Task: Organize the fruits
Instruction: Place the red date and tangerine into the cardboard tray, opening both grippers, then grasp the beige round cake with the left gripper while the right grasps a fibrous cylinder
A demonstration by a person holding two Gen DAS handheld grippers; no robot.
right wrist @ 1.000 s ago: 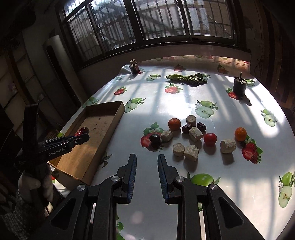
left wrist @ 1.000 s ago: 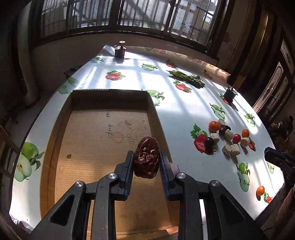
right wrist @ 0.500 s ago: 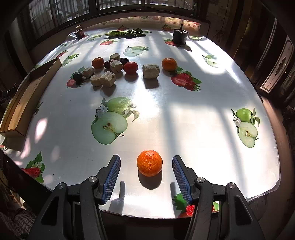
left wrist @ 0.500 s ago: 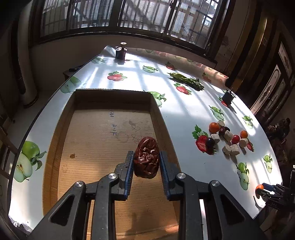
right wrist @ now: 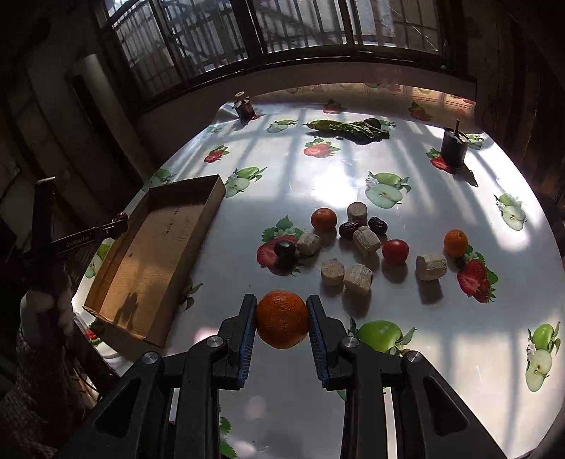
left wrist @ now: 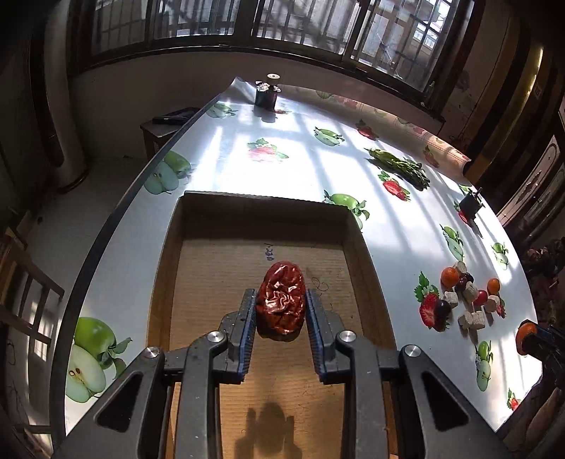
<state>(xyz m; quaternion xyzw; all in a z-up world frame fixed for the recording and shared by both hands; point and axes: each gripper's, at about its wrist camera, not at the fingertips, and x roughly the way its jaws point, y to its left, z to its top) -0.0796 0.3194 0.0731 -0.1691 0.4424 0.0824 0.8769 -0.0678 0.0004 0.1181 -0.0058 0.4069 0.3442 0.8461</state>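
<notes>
Date [left wrist: 280,303] pinched in left gripper [left wrist: 280,310] above box [left wrist: 166,254]; right gripper [right wrist: 281,319], jaws just closed, clamps orange [right wrist: 281,319], box at ten o'clock. Round orange could squirt out in transit.

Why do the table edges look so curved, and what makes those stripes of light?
Both wrist views use fisheye lenses, bending the fruit-print tablecloth and barred window. Sun through the bars stripes the cloth, with white glare in the right wrist view; the left wrist view shows a gripper shadow inside the shallow cardboard box.
</notes>
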